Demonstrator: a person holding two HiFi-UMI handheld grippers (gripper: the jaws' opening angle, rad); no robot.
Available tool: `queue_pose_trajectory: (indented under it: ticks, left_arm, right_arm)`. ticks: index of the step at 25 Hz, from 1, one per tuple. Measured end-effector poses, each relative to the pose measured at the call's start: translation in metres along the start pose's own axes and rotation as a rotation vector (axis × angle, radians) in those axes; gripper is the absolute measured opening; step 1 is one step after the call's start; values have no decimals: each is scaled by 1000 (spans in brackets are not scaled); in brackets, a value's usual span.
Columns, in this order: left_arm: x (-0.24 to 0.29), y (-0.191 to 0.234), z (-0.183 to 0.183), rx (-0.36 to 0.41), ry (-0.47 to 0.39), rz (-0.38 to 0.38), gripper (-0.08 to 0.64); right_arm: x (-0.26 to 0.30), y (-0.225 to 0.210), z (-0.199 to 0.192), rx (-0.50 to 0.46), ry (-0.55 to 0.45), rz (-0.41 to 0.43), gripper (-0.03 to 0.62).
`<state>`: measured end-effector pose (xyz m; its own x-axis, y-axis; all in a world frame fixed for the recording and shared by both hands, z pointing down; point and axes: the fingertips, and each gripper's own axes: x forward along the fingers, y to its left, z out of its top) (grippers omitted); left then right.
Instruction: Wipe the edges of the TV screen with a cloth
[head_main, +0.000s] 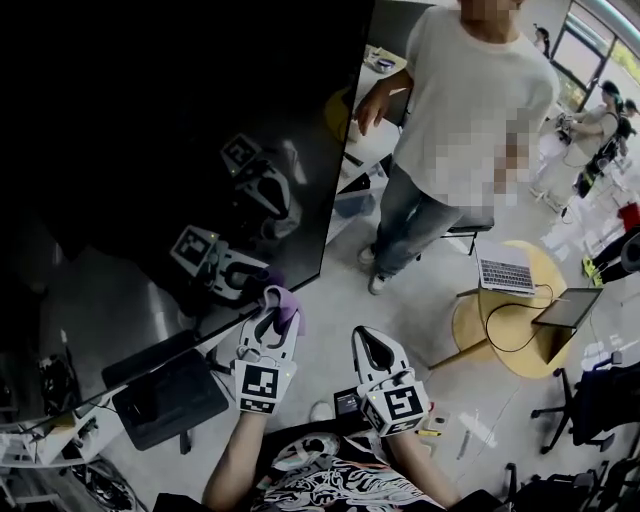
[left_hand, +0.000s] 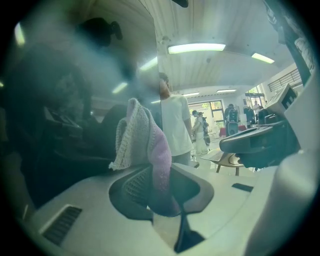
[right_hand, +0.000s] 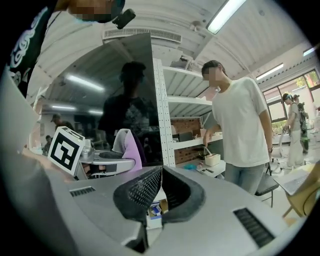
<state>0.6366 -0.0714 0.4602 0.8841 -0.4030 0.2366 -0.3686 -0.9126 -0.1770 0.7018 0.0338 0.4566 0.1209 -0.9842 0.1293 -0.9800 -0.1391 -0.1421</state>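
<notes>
Left tongs (head_main: 268, 318) pinch the cloth (head_main: 285, 303) at the bottom edge of the TV screen (head_main: 150, 120); right tongs (head_main: 370, 345) sit closed, empty. Next, probably slide it along.

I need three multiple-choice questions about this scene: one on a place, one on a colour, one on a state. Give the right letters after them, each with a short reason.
1. Where is the cloth?
A) on the floor
B) in the left gripper
C) on the round table

2. What colour is the cloth?
A) green
B) red
C) purple

3. What is the state of the right gripper?
A) shut, empty
B) wide open
C) shut on a laptop

Answers:
1 B: its jaws clamp the cloth.
2 C: it shows purple in every view.
3 A: its jaw tips meet with nothing between.
</notes>
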Motion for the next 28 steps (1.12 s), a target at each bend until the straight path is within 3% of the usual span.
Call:
queue_pose_trajectory:
  ticks: [5,28]
  left_arm:
    - [38,-32,13,18,7,-36,98]
    - [86,-64,24,67,-4,-103,98]
  right_arm:
    - [-16,-45,2,14,8,-46,30]
    - [-45,-83,4,29,-12,-144,31]
